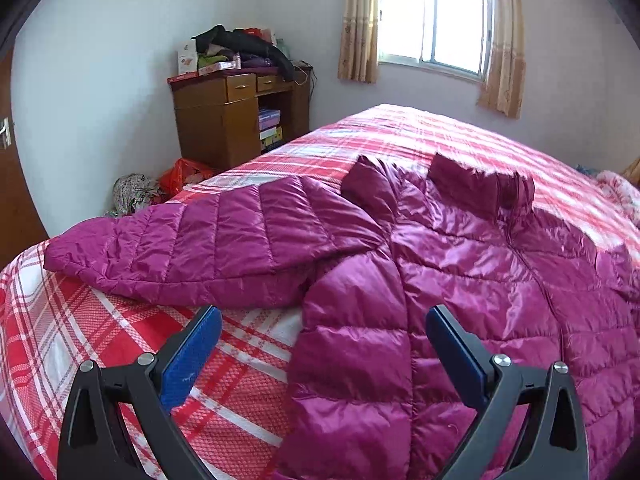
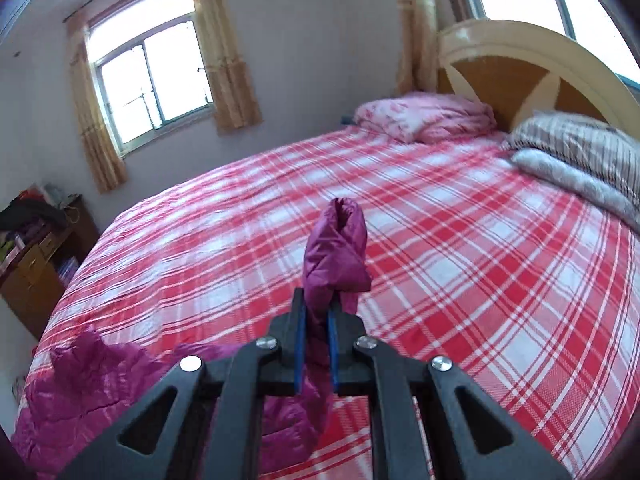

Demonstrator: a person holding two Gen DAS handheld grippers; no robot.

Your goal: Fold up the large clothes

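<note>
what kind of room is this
A home bedroom, most likely: a bed with a plaid sheet, pillows against a headboard, and a wooden dresser piled with clothes.

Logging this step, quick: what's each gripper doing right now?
Left gripper: open, holding nothing, over the jacket edge on the bed.
Right gripper: shut on a bunched part of the jacket, lifted off the bed.
</note>
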